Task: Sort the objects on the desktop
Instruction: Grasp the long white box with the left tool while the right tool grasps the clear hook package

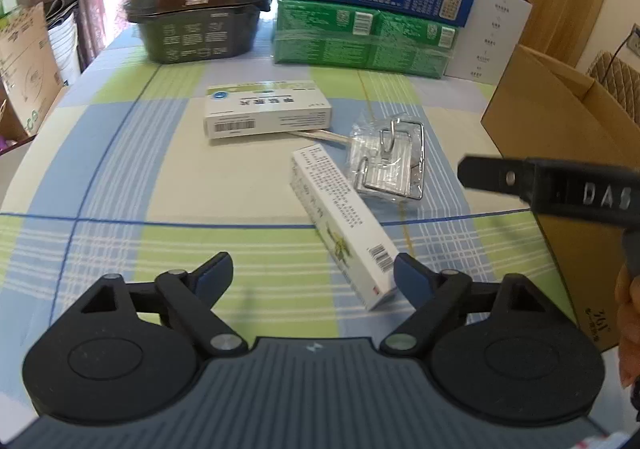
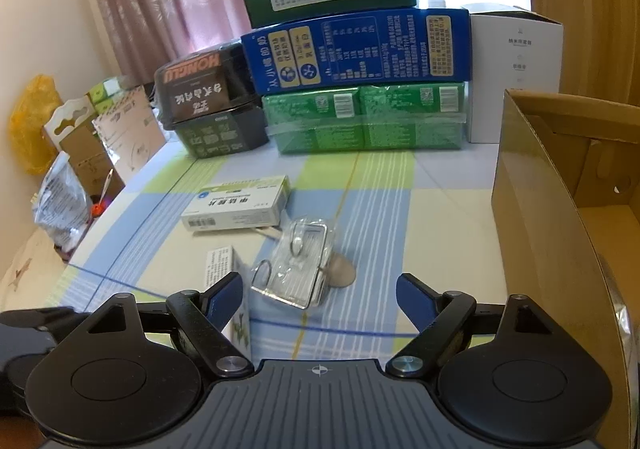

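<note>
On the checked tablecloth (image 1: 120, 169) lay two white medicine boxes (image 1: 268, 111), one bagged metal hook (image 1: 386, 161); beside them my cardboard box (image 2: 560, 185) stood open. Both grippers, left (image 1: 314, 277) and right (image 2: 320, 295), gaped, grasping nothing.

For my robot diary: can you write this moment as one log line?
left gripper: open, near long white box | right gripper: open, near bagged metal hook | cardboard box: open

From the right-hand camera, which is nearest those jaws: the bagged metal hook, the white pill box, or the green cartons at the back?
1. Bagged metal hook: nearest, just ahead of the right gripper, slightly left.
2. White pill box: farther back, to the left.
3. Green cartons: farthest, bottom of the stack at the table's far edge.
</note>
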Demonstrator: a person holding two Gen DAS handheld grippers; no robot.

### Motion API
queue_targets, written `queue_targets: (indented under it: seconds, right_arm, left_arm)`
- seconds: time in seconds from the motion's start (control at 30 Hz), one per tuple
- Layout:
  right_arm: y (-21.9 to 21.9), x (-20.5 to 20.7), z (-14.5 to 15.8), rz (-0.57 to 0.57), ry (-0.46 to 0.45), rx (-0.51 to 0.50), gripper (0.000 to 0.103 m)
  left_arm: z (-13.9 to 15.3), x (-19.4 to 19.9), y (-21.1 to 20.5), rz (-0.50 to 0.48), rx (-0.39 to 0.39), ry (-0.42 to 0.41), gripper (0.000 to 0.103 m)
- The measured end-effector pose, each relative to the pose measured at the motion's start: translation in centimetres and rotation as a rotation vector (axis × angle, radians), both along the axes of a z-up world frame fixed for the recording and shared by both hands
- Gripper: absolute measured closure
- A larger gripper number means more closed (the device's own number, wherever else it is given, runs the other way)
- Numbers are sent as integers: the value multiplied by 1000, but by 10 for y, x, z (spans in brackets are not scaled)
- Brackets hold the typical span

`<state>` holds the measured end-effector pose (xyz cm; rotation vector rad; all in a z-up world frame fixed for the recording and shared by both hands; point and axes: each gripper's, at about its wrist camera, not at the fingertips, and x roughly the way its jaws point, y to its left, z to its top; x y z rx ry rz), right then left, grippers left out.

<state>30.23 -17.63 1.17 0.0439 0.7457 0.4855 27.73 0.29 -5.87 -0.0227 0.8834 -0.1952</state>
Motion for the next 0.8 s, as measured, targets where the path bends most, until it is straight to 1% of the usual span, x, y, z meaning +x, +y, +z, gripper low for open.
queue_targets:
  seconds: [0.1, 0.13, 0.2, 0.23, 0.27, 0.33, 0.37, 0.4, 0.43, 0.47, 0.5, 0.63, 0.73, 0.8]
  right_arm:
    - [1, 4, -4, -1, 5, -4, 21]
    - [1, 6, -5, -1, 7, -8, 21]
    - [1, 8, -8, -2, 12, -12, 21]
    - [1, 10, -9, -3, 14, -13, 21]
    - [1, 11, -10, -4, 16, -15, 21]
    - [2, 13, -13, -3, 19, -17, 21]
    - [4, 14, -14, 1, 22, -21, 21]
    - [6, 15, -16, 6, 24, -24, 21]
    - [9, 16, -17, 12, 27, -26, 21]
    - [12, 16, -19, 20, 30, -27, 21]
    - [16, 17, -21, 28, 32, -30, 22]
    - [37, 21, -30, 66, 27, -60, 26]
    - [52, 28, -41, 76, 33, -89, 31]
    - [59, 33, -49, 73, 40, -100, 35]
  left_arm:
    - [-7, 10, -8, -17, -16, 5, 32]
    - [-8, 13, -11, -22, -22, 3, 32]
    - [-10, 20, -17, -36, -30, 1, 41]
    - [-11, 24, -20, -44, -23, -1, 44]
    - [-12, 27, -24, -50, -11, -1, 48]
    - [-17, 33, -26, -57, -6, 10, 60]
    - [-18, 35, -25, -58, -6, 19, 69]
    - [-18, 35, -24, -54, 6, 18, 74]
    - [-17, 34, -21, -54, 24, 17, 77]
    - [-16, 33, -18, -54, 44, 18, 82]
    - [-14, 31, -12, -49, 62, 16, 82]
    - [-10, 28, 18, 1, 86, 7, 82]
    - [-9, 27, 37, 34, 57, 12, 82]
    - [-10, 26, 42, 44, 45, 13, 82]
